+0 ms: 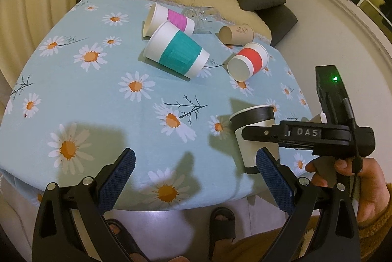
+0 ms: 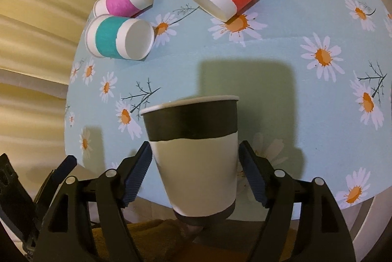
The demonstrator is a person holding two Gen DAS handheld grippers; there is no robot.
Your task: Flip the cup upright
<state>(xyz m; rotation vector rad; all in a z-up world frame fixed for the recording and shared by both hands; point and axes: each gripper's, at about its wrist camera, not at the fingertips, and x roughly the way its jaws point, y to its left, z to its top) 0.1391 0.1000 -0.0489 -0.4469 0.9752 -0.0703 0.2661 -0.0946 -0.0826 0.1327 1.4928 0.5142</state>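
A white paper cup with a black band stands upright, mouth up, at the table's near edge, between the pads of my right gripper. The pads sit at its sides with a small gap on the right, so the jaws look open around it. The cup also shows in the left wrist view, with the right gripper beside it. My left gripper is open and empty above the near table edge.
A teal-banded cup, a pink-banded cup, a red-banded cup and a brown cup lie on their sides on the daisy tablecloth. A glass lies at the back. A sofa stands behind.
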